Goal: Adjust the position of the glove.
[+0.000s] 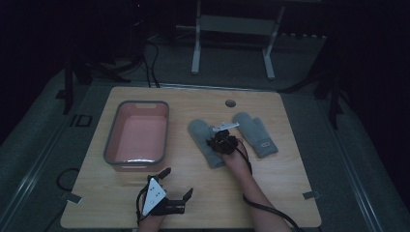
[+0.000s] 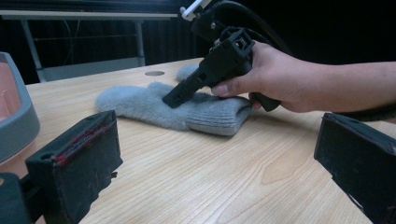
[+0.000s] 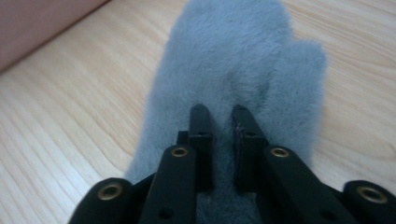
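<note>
Right fingers point(image 3: 219, 123): nearly closed, a narrow gap between the two black fingers, pressed down into the fur of the left grey mitten point(image 3: 233, 70). They seem to be pinching a fold of fur at mid-palm; whether the grip is firm I cannot tell.
Right gripper point(image 1: 223, 141): angled down and forward onto the mitten, with the person's right hand point(image 2: 271, 77) wrapped round its handle.
Left fingers point(image 2: 74, 158): spread wide, holding nothing, hovering low over bare bench.
Left gripper point(image 1: 177, 182): near the front edge of the bench, well apart from both mittens.
Left grey mitten: flat on the bench point(image 1: 285, 183) at centre, ribbed cuff toward the person, thumb on its right side.
Second grey mitten point(image 1: 255, 134): just beside the first, to its right, apart from it, a small label near the cuff.
Pink bin point(image 1: 138, 136): grey-rimmed, empty, left of the mittens.
Step in hand, as I judge it: picking up the mitten, likely bound for the bin.
Doing it well: catch knit as well as fur, since fur alone may slip; close fully before lifting; lift straight up.
</note>
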Motion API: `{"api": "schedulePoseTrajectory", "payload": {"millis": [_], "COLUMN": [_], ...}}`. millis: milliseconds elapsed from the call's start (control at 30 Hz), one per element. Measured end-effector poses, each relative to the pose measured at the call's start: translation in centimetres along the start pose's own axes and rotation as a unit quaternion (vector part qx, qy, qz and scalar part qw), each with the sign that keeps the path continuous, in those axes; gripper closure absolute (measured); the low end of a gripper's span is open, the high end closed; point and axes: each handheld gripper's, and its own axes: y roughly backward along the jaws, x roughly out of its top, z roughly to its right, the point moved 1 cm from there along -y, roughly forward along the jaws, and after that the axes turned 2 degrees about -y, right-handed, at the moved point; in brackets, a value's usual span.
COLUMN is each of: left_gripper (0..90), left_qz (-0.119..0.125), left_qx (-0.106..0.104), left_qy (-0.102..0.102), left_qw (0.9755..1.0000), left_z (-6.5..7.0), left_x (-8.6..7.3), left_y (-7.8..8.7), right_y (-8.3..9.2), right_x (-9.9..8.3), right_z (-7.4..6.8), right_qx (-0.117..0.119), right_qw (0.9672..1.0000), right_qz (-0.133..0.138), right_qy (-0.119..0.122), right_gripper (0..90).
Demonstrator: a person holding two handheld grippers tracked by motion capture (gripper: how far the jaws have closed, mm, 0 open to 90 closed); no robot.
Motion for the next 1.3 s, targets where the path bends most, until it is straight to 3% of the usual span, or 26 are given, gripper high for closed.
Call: {"api": "schedulePoseTrajectory", "payload": {"millis": [167,267,367,567,633,767,1067,1167,1300], "left_gripper": [0.9,0.9,0.9,0.9,0.9,0.9,0.9,0.9,0.9], "left_qz": [0.000,0.000,0.000,0.000,0.000,0.000,0.001,0.001,0.001], "left_qx": [0.000,0.000,0.000,0.000,0.000,0.000,-0.001,-0.001,-0.001], "left_qy": [0.001,0.000,0.000,-0.001,-0.001,-0.001,-0.002,-0.001,-0.002], "left_qw": [1.0000,1.0000,1.0000,1.0000,1.0000,1.0000,1.0000,1.0000,1.0000], "left_z": [0.0,0.0,0.0,0.0,0.0,0.0,0.1,0.0,0.1], "left_x": [0.0,0.0,0.0,0.0,0.0,0.0,0.0,0.0,0.0], "left_y": [0.0,0.0,0.0,0.0,0.0,0.0,0.0,0.0,0.0], "right_y": [1.0,1.7,2.4,3.3,3.2,2.6,1.5,1.9,3.0], "right_x": [0.3,0.3,0.5,0.4,0.1,-0.5,-1.4,-1.2,-0.9], "right_z": [-1.0,-1.4,-1.8,-1.8,-1.6,-1.4,-1.3,-1.3,-1.1], "right_qx": [-0.042,-0.074,-0.100,-0.125,-0.132,-0.142,-0.147,-0.140,-0.121], "right_qw": [0.9974,0.9933,0.9901,0.9842,0.9814,0.9797,0.9810,0.9828,0.9880], "right_qz": [0.020,0.031,0.036,0.035,0.033,0.022,0.018,0.019,0.024], "right_qy": [-0.056,-0.083,-0.092,-0.121,-0.135,-0.140,-0.126,-0.118,-0.094], "right_gripper": [84.0,84.2,84.3,84.2,84.1,84.0,80.0,71.7,57.5]}}
